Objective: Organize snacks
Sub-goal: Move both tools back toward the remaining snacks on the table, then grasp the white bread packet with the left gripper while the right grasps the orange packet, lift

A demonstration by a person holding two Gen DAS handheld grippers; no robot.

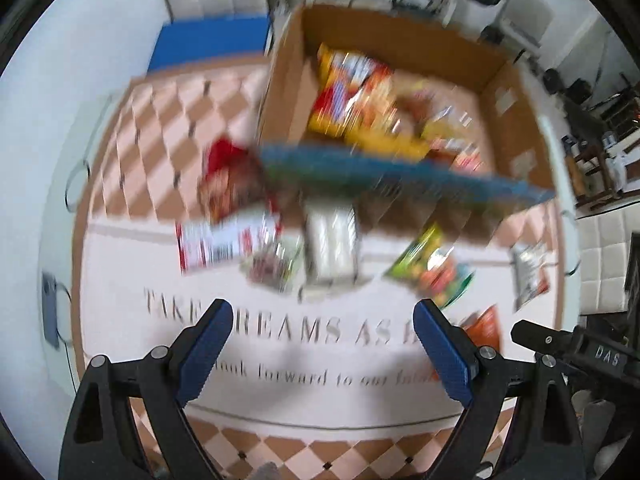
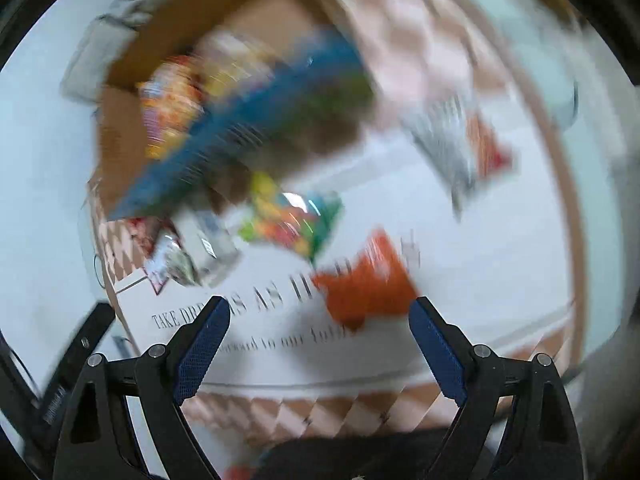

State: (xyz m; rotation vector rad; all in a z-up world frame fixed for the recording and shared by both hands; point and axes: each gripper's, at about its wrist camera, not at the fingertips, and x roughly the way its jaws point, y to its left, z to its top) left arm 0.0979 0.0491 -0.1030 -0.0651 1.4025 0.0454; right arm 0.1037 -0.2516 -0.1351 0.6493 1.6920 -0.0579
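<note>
Both views are motion-blurred. An open cardboard box (image 1: 288,80) with a blue front edge (image 1: 400,168) holds several bright snack packs (image 1: 360,96); it also shows in the right wrist view (image 2: 120,148). Loose snacks lie on a round mat: a red pack (image 1: 228,176), a red-white pack (image 1: 216,248), a clear pack (image 1: 332,244), a green pack (image 1: 432,268) and an orange pack (image 1: 484,328). My left gripper (image 1: 322,320) is open and empty above the mat. My right gripper (image 2: 320,316) is open and empty, just short of the orange pack (image 2: 368,280); the green pack (image 2: 292,216) lies beyond.
The round mat (image 1: 280,360) with printed text lies on a white floor. A silver-red pack (image 1: 528,272) lies at the mat's right side, also seen in the right wrist view (image 2: 460,144). A blue board (image 1: 212,40) and chairs stand behind the box. A phone (image 1: 50,304) lies left.
</note>
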